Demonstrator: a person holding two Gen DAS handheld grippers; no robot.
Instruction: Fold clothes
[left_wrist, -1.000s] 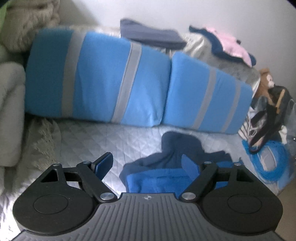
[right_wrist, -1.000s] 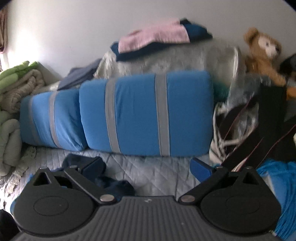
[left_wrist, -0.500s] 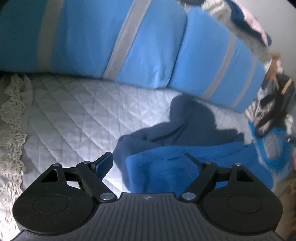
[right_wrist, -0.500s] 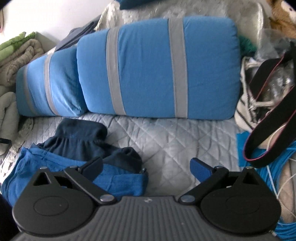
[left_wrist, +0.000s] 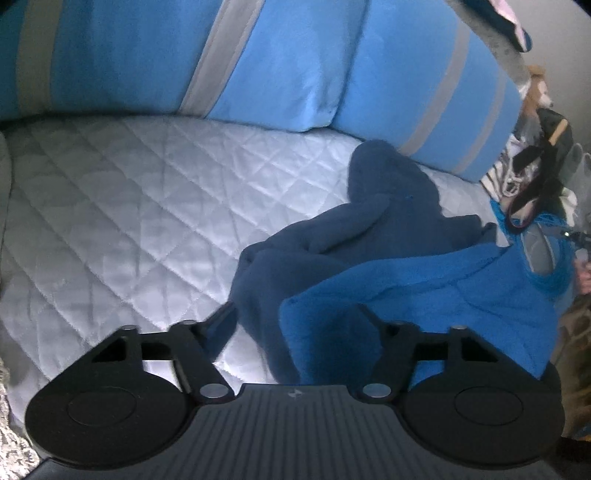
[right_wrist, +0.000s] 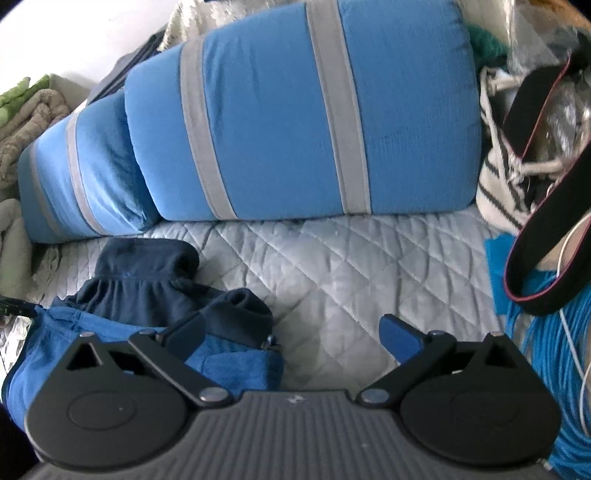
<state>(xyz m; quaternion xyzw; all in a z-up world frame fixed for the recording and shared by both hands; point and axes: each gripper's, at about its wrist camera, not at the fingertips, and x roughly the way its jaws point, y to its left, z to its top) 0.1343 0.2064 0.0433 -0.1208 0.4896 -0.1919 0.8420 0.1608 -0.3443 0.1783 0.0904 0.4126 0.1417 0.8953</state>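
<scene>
Both grippers pointed steeply down at the quilt, each low over one end of the crumpled garment. The left gripper had just been closing; its jaws stood half shut, with the garment's corner between them. Its left finger sat over bare quilt beside the cloth and its right finger lay over the bright blue part; whether the pads pressed the fabric could not be told.

The right gripper had its jaws wide. Its left finger lay against the garment's near corner, while its right finger was over bare quilt, well apart from the cloth. Nothing was held there.

The garment lay unfolded on the quilt, in front of two blue pillows with grey stripes. It was in two tones: a bright blue body nearest the grippers, and a dark navy part bunched behind it. In the right view the navy part showed a gathered, ribbed band and a rolled cuff-like end. In the left view the navy cloth ran back in a loose ridge towards the pillows, and the bright blue part spread to the right with creases across it.

To the right of the garment sat a striped bag, a black strap and a heap of blue cord.
</scene>
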